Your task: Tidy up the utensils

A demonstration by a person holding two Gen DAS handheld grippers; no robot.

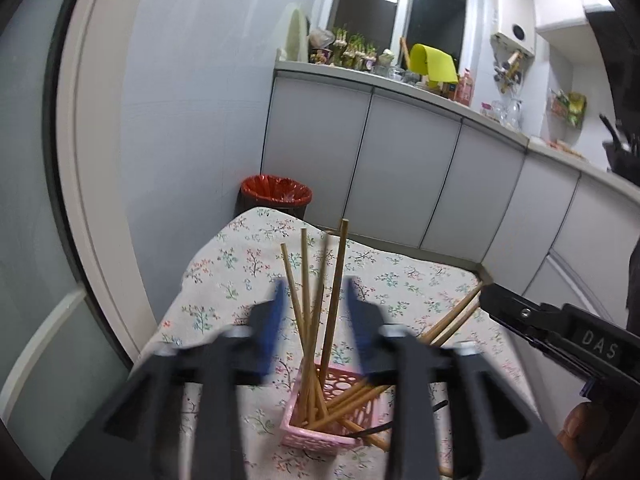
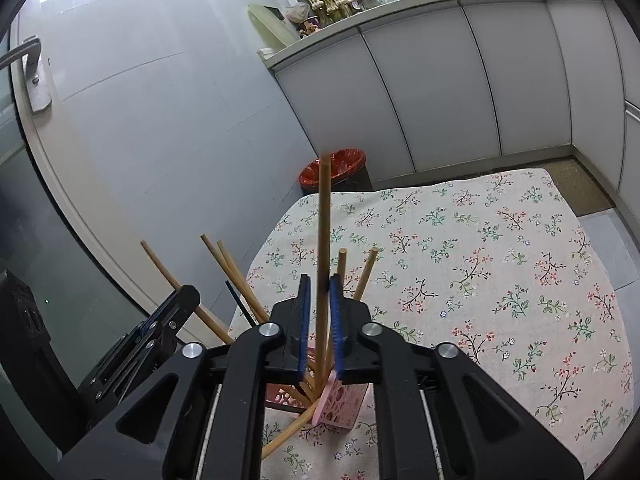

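Observation:
A pink perforated basket point(image 1: 320, 420) stands on the flowered tablecloth point(image 1: 400, 280) and holds several wooden chopsticks point(image 1: 308, 320) leaning in different directions. My left gripper point(image 1: 314, 292) is open above the basket, with some upright chopsticks between its blue pads, not touching. In the right wrist view my right gripper point(image 2: 319, 288) is shut on one upright wooden chopstick point(image 2: 324, 216) whose lower end reaches into the basket point(image 2: 336, 404). The right gripper also shows in the left wrist view point(image 1: 532, 316), to the right of the basket.
A red-lined waste bin point(image 1: 276, 194) stands on the floor beyond the table's far edge. Grey kitchen cabinets point(image 1: 400, 168) run along the back, with plants, a yellow sheet and bottles on the counter. A door frame point(image 1: 80, 160) rises on the left.

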